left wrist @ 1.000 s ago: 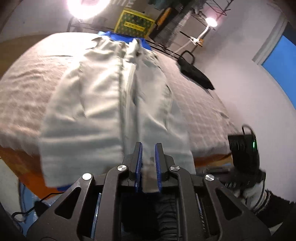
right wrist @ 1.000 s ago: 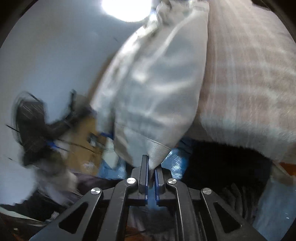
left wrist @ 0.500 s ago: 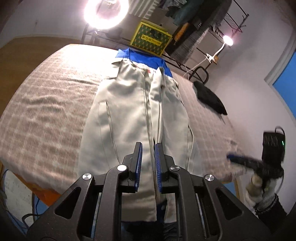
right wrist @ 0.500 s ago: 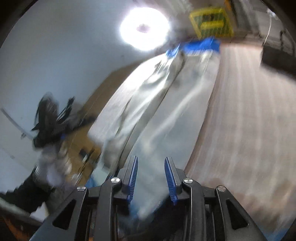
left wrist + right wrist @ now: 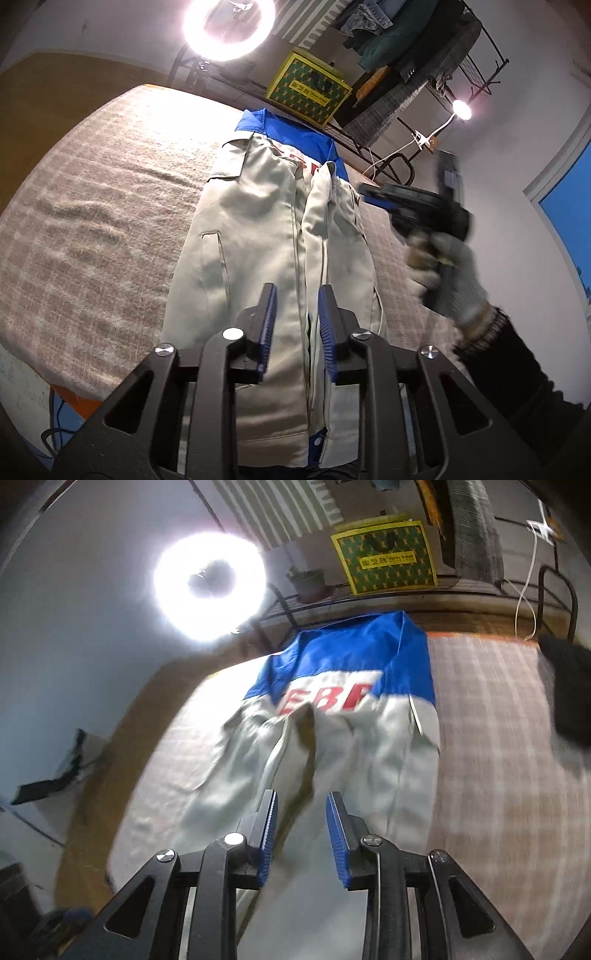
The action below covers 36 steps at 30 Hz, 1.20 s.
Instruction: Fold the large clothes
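A large pale grey work jacket (image 5: 258,236) with a blue yoke and red letters lies lengthwise on the checked bed cover (image 5: 92,221), its hem hanging over the near edge. It also shows in the right wrist view (image 5: 354,746). My left gripper (image 5: 294,295) is open and empty above the jacket's lower part. My right gripper (image 5: 301,801) is open and empty above the jacket's middle; it shows blurred at the right of the left wrist view (image 5: 417,210), held by a gloved hand.
A ring light (image 5: 229,26) stands behind the bed's far end, beside a wire rack with a yellow-green box (image 5: 308,90) and hanging clothes. A dark garment (image 5: 569,690) lies on the bed's right side. A small lamp (image 5: 461,109) shines at the far right.
Both grippers have let go of the jacket's hem and opened. The jacket has dropped flat on the bed. The right gripper has swung up over the jacket.
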Motion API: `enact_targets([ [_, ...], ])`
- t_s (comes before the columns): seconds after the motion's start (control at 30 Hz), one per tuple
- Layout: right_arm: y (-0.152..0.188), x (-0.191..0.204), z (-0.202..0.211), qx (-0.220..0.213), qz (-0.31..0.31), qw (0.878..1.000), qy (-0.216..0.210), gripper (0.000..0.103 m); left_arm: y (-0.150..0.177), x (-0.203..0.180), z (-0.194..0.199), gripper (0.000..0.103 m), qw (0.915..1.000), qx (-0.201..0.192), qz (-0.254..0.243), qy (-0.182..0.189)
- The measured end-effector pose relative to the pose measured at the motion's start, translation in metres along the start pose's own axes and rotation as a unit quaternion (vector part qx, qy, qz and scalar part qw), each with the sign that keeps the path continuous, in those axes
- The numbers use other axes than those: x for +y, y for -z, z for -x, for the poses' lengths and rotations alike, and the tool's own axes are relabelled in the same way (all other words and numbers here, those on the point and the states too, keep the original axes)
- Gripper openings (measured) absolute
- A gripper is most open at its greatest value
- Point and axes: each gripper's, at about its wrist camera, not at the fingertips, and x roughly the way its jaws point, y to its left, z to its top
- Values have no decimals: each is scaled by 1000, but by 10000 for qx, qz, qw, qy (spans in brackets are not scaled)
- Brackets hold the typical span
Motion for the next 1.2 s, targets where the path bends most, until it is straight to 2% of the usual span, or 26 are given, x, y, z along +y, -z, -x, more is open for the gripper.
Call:
enact_targets([
  [0.13, -24, 8, -58, 195, 0, 9997, 149, 24, -4, 2, -2, 23, 10000, 23, 1, -5],
  [0.27, -31, 27, -100, 417, 249, 9985, 242, 23, -6, 5, -3, 23, 10000, 51, 37, 28],
  [0.37, -22, 43, -135, 793, 643, 9926, 658, 23, -6, 8, -1, 23, 9999, 70, 77, 28],
  [0.43, -18, 52, -136, 664, 933, 9897, 857, 24, -7, 10, 0, 23, 10000, 42, 85, 13],
  [0.5, -19, 48, -132, 776, 837, 9906, 755, 25, -7, 11, 2, 23, 10000, 24, 83, -19],
  [0.6, -23, 42, -100, 692, 514, 9954, 416, 33, -5, 14, 7, 26, 9999, -30, 49, -94],
  [0.7, -18, 42, -52, 392, 377, 9985, 40, 40, -1, 21, 16, 44, 9999, -105, 83, -76],
  [0.77, -9, 44, -19, 236, 363, 9990, -138, 42, 2, 27, 21, 48, 9998, -118, 140, -18],
  [0.83, 2, 45, 14, 101, 404, 9988, -267, 46, 6, 34, 24, 58, 9998, -27, 200, 53],
  [0.87, 9, 46, 31, 28, 433, 9985, -333, 48, 8, 38, 25, 58, 9997, 24, 236, 75],
  [0.97, 40, 48, 83, -171, 529, 9975, -440, 49, 16, 49, 27, 59, 9995, 68, 292, -19],
  [1.07, 80, 44, 127, -313, 569, 9968, -460, 56, 28, 63, 25, 59, 9987, 208, 467, 1],
  [1.2, 151, 27, 161, -71, 388, 9976, -572, 56, 51, 87, 21, 59, 9961, 442, 753, 86],
])
